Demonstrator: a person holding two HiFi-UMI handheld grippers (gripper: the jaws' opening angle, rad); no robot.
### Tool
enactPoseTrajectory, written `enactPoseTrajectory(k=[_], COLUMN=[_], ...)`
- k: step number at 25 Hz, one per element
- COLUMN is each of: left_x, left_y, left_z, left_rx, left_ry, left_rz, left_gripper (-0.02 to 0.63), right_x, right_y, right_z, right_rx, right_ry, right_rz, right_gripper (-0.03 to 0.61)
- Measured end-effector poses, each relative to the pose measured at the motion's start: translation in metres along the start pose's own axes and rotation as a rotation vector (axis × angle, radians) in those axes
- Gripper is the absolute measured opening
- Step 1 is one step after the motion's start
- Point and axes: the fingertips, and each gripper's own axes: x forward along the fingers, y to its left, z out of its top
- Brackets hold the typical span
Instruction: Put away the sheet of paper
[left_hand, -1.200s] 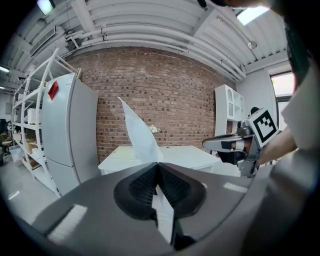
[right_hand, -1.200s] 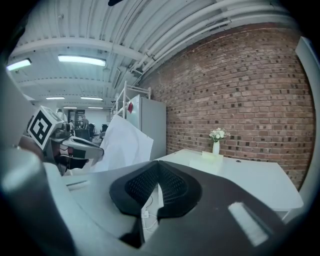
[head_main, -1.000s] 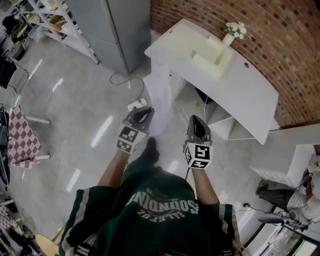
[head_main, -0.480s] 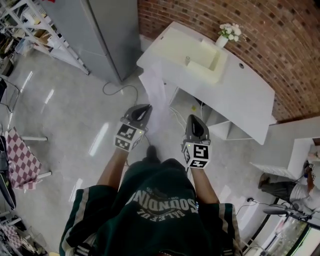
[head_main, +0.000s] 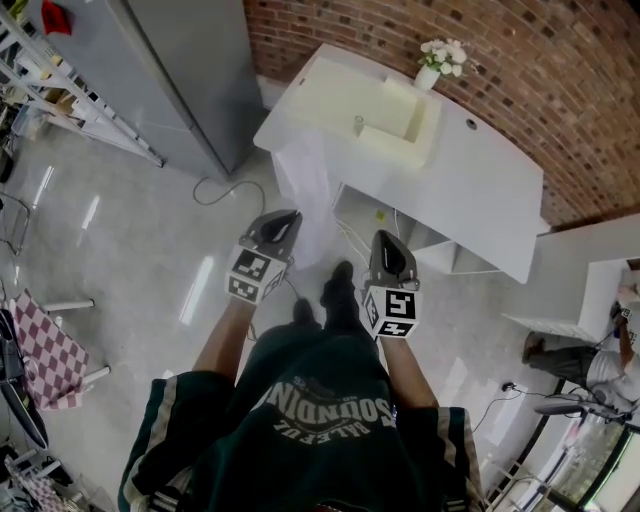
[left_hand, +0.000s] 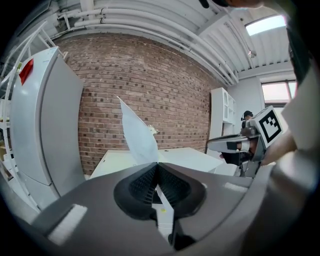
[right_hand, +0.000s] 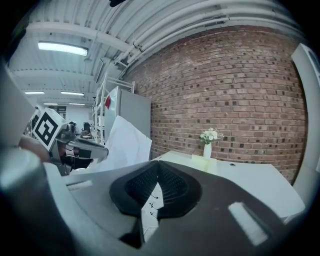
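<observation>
The sheet of paper (head_main: 307, 186) is thin and white and stands up from my left gripper (head_main: 286, 219), whose jaws are shut on its lower edge. In the left gripper view the paper (left_hand: 137, 136) rises as a curved blade above the closed tips of the left gripper (left_hand: 157, 164). My right gripper (head_main: 391, 243) is held level beside it, shut with nothing between its jaws. The right gripper view shows the right gripper (right_hand: 159, 163) closed, with the paper (right_hand: 125, 142) off to the left. Both point at a white desk (head_main: 485, 190).
On the desk lie a pale yellow box (head_main: 385, 112) and a vase of flowers (head_main: 436, 58); open shelves (head_main: 440, 252) sit beneath it. A grey cabinet (head_main: 185, 70) stands left, a cable (head_main: 215, 188) lies on the floor, and a brick wall (head_main: 560, 80) is behind.
The person has walked towards the desk, which now lies closer below the grippers. A foot has stepped forward. Both grippers keep the same pose, the left still holding the paper.
</observation>
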Motion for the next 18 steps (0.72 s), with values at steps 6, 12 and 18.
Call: enactPoseTrajectory(k=[6,12,18], left_x=[0.041,0.092,0.144], left_y=[0.011,0.029,0.050], left_z=[0.011,0.026,0.049], left_rx=[0.010,0.019,0.024], left_ry=[0.008,0.019,0.029], left_rz=[-0.021,-0.028,-0.013], left_gripper=[0.012,0.012,0.012], right_x=[0.030,0.075,0.121], right_y=[-0.027,-0.060,-0.099], right_z=[0.003,0.015,0.033], right_rx=[0.010,0.015,0.022], right_ry=[0.002,0.000,-0.004], right_rz=[-0.015,-0.015,0.001], right_gripper=[0.000,0.000,0.000])
